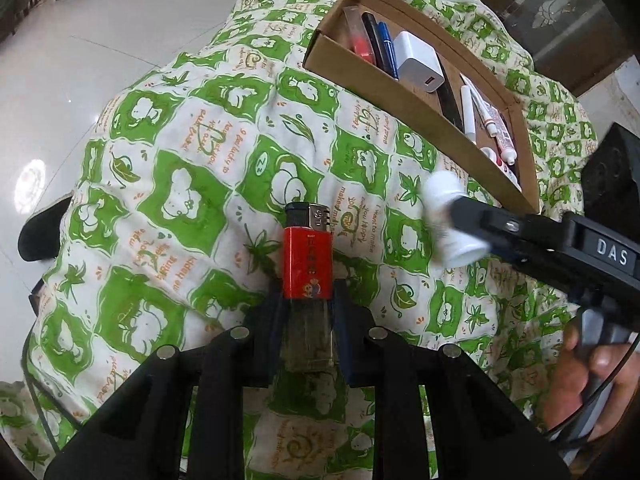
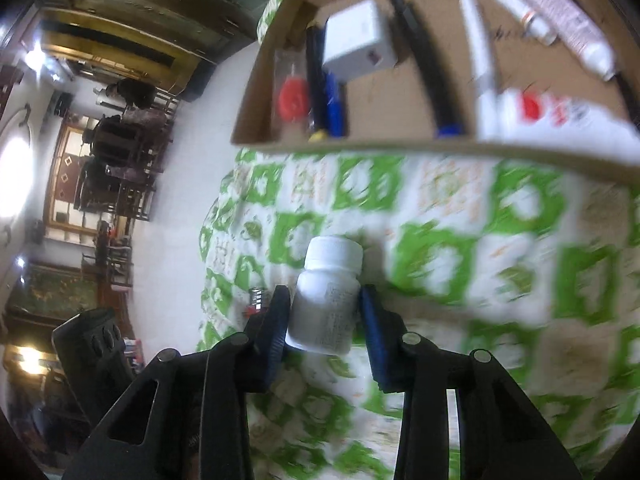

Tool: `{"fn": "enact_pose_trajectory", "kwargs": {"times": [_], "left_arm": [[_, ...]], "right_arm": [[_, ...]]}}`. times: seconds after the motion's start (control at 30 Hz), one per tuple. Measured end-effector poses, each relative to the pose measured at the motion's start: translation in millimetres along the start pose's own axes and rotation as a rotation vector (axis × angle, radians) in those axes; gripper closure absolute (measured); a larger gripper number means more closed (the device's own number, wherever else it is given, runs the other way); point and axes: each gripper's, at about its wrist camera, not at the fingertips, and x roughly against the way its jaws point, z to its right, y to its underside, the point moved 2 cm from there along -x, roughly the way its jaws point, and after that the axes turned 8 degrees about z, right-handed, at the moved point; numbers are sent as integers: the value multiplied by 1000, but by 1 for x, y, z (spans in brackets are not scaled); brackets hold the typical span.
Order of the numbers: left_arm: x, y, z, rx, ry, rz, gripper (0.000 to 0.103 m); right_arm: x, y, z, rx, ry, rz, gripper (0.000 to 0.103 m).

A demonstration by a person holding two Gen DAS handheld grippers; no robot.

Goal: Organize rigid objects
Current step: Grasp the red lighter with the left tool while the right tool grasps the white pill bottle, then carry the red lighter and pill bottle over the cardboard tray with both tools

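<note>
I had both grippers loaded: my left gripper was clamped on the red lighter, and my right gripper was closed around the white pill bottle, both held above the green-and-white patterned cloth. The cardboard box, already holding pens, a white charger and tubes, sat ahead. To do it well, I judged I should carry each piece over the near wall, turn it to lie parallel with the pens, and lower it into a bare strip before letting go. The lighter's long axis ran along my fingers, metal head pointing forward; the bottle likewise stood lengthwise, its cap toward the box.
</note>
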Motion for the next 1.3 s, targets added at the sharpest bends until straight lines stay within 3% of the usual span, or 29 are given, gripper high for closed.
{"fn": "enact_pose_trajectory", "kwargs": {"times": [0.1, 0.3, 0.47, 0.63, 0.9, 1.07, 1.3], "left_arm": [[3, 1, 4, -14, -8, 0, 83], [4, 7, 28, -30, 61, -18, 83], [-12, 17, 49, -98, 19, -45, 83], [-20, 20, 48, -100, -4, -54, 83], [-23, 20, 56, -132, -30, -37, 84], [4, 15, 48, -69, 59, 70, 84], [29, 6, 53, -68, 138, 112, 84]], "right_arm": [[15, 1, 12, 53, 40, 2, 71], [37, 8, 23, 174, 104, -19, 71], [48, 13, 22, 195, 87, 7, 72], [66, 7, 19, 229, 112, 96, 73], [117, -32, 49, 142, 168, 273, 73], [128, -45, 72, 80, 186, 311, 73], [122, -46, 71, 86, 177, 304, 73]]}}
